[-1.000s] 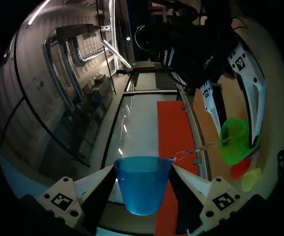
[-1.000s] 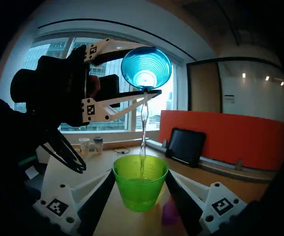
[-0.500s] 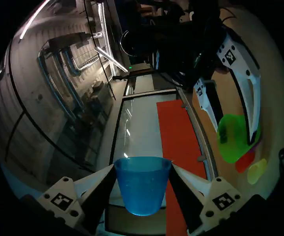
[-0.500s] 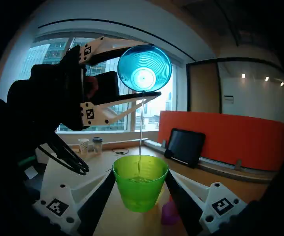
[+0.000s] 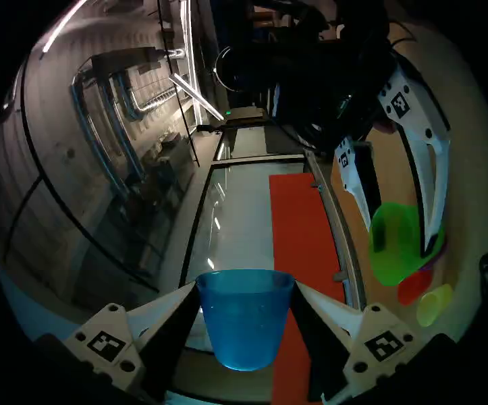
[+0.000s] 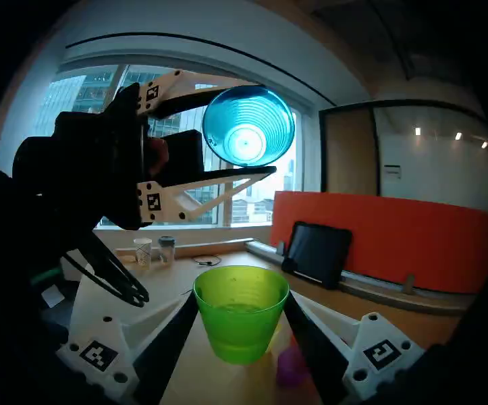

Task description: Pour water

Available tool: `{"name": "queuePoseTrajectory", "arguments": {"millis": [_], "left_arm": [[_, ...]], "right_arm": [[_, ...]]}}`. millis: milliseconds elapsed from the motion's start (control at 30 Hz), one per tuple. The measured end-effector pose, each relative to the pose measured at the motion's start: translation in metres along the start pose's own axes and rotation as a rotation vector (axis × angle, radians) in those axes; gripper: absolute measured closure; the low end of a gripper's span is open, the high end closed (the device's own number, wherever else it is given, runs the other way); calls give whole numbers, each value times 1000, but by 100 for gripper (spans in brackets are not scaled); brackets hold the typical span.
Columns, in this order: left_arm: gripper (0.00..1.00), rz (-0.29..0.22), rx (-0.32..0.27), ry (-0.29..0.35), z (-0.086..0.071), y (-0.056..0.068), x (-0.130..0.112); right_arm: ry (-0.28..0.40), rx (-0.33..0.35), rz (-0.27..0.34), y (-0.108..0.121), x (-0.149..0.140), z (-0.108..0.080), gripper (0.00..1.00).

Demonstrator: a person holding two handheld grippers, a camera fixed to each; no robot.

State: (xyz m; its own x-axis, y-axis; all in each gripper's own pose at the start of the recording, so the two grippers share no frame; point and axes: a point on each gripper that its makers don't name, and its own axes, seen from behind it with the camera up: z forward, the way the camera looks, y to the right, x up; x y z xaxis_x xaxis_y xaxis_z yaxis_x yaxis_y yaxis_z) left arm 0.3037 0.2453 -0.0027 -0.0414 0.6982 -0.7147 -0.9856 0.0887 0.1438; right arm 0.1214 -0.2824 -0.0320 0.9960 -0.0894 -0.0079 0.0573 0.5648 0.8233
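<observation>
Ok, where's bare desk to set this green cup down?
Bare wood of the wooden desk lies left of the translucent green plastic cup, bordered by the white paper cup and small jar near the window. Another strip runs ahead, before the dark tablet. Directly below the cup is crowded: a small purple cup, a red cup and a yellow cup.

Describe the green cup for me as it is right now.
The green cup looks like translucent green plastic and tapers from a wide round rim to a narrower base. It is upright, mouth up, clamped between the fingers of the right gripper, one pressing on each side. Some water shows inside, below the rim. The blue cup hangs tipped above it, apart from it, with no stream between them.
</observation>
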Motion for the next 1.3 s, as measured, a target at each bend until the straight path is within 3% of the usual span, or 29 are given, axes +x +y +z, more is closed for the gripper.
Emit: {"name": "queuePoseTrajectory", "arguments": {"millis": [367,800,1300], "left_arm": [[13,-280,3,-34,-1,2,-16],[13,-591,-20,-65,-2,13,-30],[12,-882,-75,-152,-1,27,-50]], "right_arm": [[12,-17,4,7,3,-5,9],[26,-32,8,12,7,-12,9],[34,-37,11,13,9,-15,9]]}}
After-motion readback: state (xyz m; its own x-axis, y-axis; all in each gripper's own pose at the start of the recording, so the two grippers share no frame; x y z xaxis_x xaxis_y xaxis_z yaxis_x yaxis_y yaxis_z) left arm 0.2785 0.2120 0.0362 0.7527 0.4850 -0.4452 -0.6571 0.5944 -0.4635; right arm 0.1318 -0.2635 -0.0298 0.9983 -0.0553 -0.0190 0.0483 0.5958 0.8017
